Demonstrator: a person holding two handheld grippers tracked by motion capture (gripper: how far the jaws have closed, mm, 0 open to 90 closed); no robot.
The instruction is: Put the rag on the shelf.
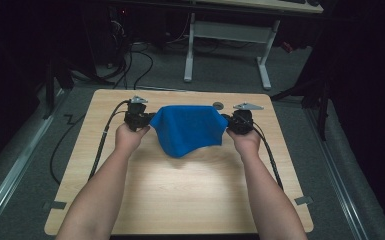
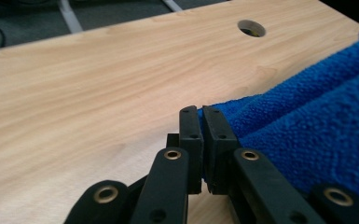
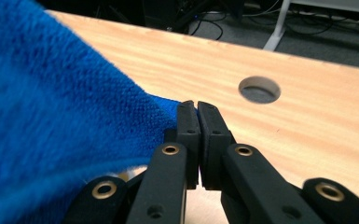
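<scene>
The left tongs [image 1: 149, 120] are closed tight on one corner of the blue cloth [image 1: 187, 128], and in the left gripper view the tongs [image 2: 200, 122] pinch a thin fold of terry between the black pads, the rest of the cloth [image 2: 317, 135] bunching off to their right. The cloth hangs stretched between the two tongs, its top edge taut from one to the other and its lower part sagging in a rounded point toward the counter [image 1: 190, 185] on the person's side. A round hole [image 1: 218, 105] in the counter lies just beyond the cloth's top edge, nearer the right tongs. The right tongs [image 1: 228, 121] are likewise clamped on the opposite corner; in the right gripper view the tongs [image 3: 198, 116] grip the cloth [image 3: 51, 116], which spreads away to their left, with the hole [image 3: 259, 89] just past their tips.
</scene>
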